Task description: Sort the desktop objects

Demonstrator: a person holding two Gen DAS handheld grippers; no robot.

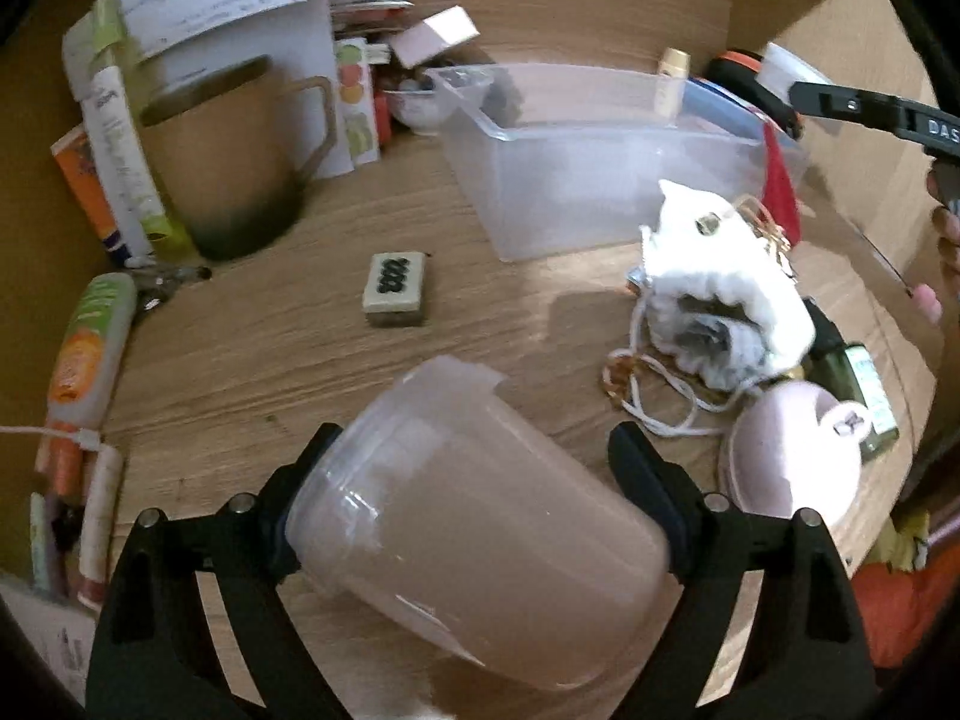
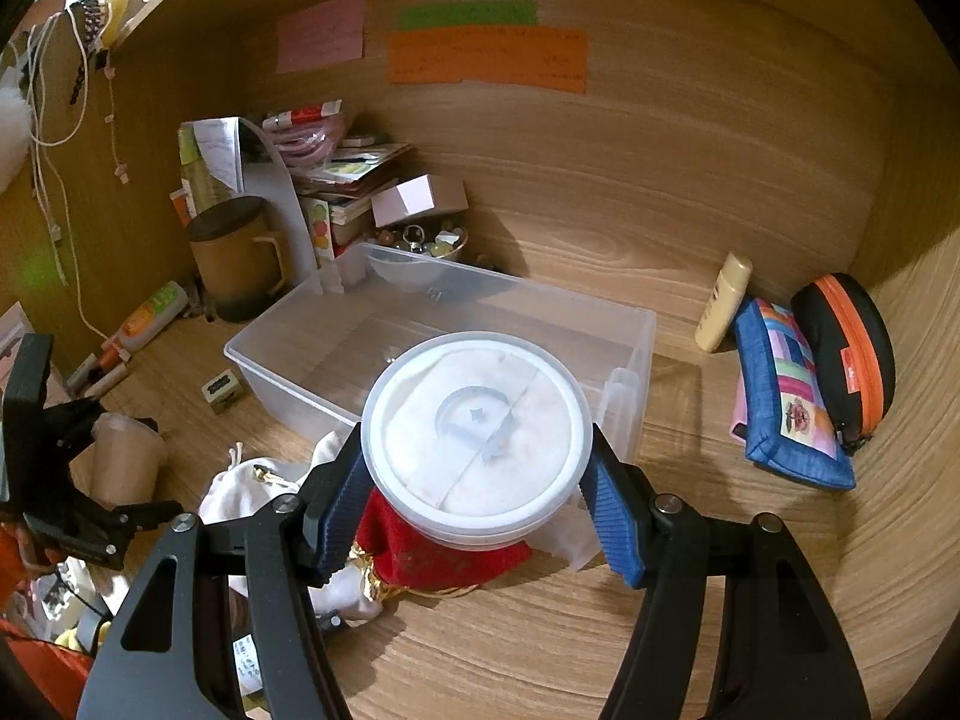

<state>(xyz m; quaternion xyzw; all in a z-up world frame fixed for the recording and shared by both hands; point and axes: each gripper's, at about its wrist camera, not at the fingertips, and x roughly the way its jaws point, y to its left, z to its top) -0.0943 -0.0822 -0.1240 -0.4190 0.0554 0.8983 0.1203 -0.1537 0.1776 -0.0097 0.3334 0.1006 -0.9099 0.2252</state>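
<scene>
My left gripper [image 1: 474, 438] is shut on a translucent pinkish plastic cup [image 1: 480, 540], which is tilted with its wide end toward the camera, low over the wooden desk [image 1: 270, 360]. The right wrist view shows that cup [image 2: 126, 462] at the far left, between the left gripper's fingers. My right gripper [image 2: 477, 441] is shut on a round white lidded tub [image 2: 477, 426], with a blue pad on each side. It hangs above the near wall of a clear plastic bin [image 2: 288, 378], which has nothing in it.
A white drawstring pouch [image 1: 720, 288], a red pouch [image 2: 432, 552] and a pink round case [image 1: 792, 456] lie near the bin. A small tile [image 1: 396, 288] lies mid-desk. A brown mug [image 1: 234, 168] and tubes stand left. A blue patchwork pouch [image 2: 786, 396], an orange-zipped case [image 2: 840, 354] and a cream bottle [image 2: 723, 300] line the right wall.
</scene>
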